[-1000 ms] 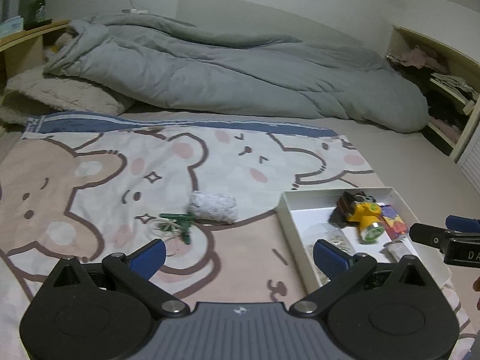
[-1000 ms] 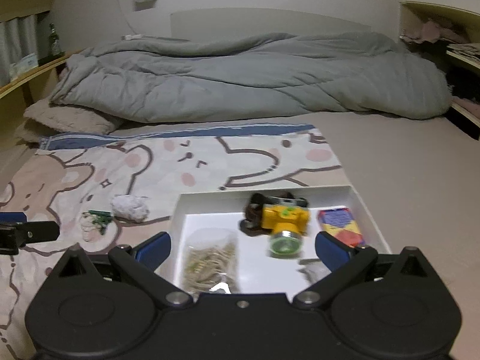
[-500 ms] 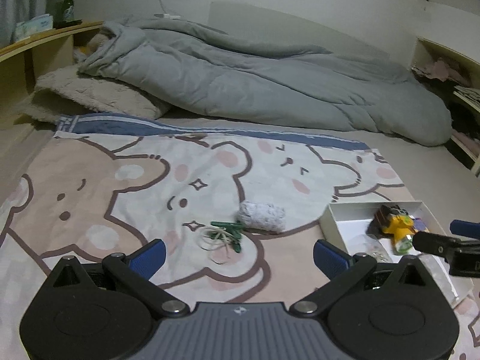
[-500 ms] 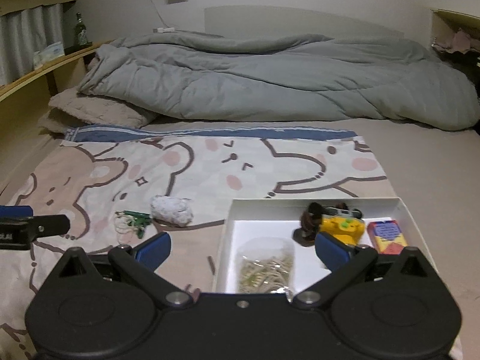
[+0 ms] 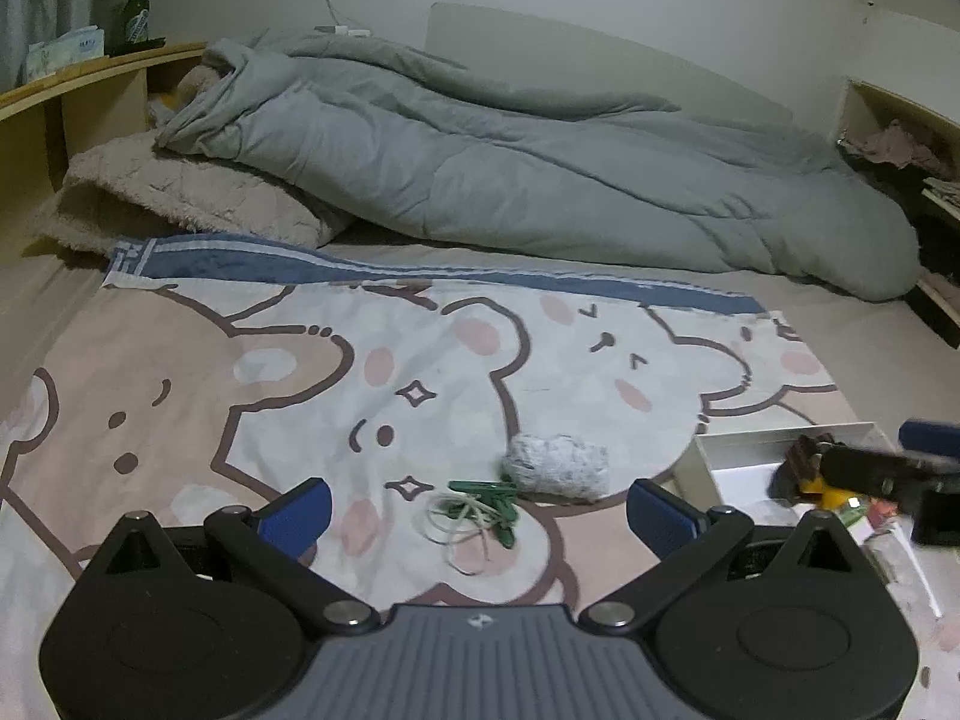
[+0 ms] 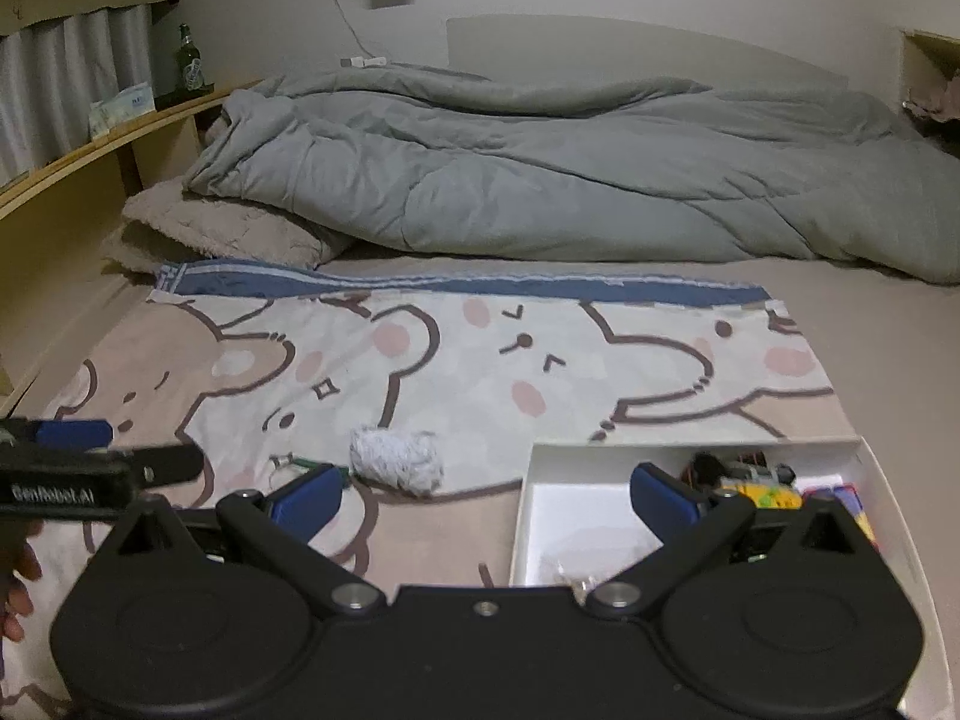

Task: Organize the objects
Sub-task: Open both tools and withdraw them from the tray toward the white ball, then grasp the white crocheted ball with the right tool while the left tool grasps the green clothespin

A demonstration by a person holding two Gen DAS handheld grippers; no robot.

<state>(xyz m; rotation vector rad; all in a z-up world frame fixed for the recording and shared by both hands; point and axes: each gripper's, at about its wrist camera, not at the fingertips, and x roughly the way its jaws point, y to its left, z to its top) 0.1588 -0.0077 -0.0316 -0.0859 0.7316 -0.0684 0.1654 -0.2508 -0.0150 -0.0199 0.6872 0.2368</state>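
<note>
A white speckled cloth bundle (image 5: 557, 467) lies on the bear-print blanket (image 5: 300, 372), with a green clip (image 5: 487, 491) and a tangle of rubber bands (image 5: 462, 521) beside it. My left gripper (image 5: 477, 507) is open and empty, just short of the clip and bands. A white tray (image 6: 576, 501) holds a yellow toy (image 6: 768, 495), a colourful box (image 6: 840, 495) and a clear bag. My right gripper (image 6: 486, 495) is open and empty, between the bundle (image 6: 396, 459) and the tray.
A grey duvet (image 5: 540, 168) and a beige pillow (image 5: 180, 198) fill the back of the bed. A wooden shelf (image 6: 90, 144) with a green bottle (image 6: 189, 60) runs along the left. An open cabinet (image 5: 900, 138) stands at the right.
Both grippers have swung left and pulled back. The tray slid toward the right edge of the left view; the bundle, clip and bands now sit between the left fingers.
</note>
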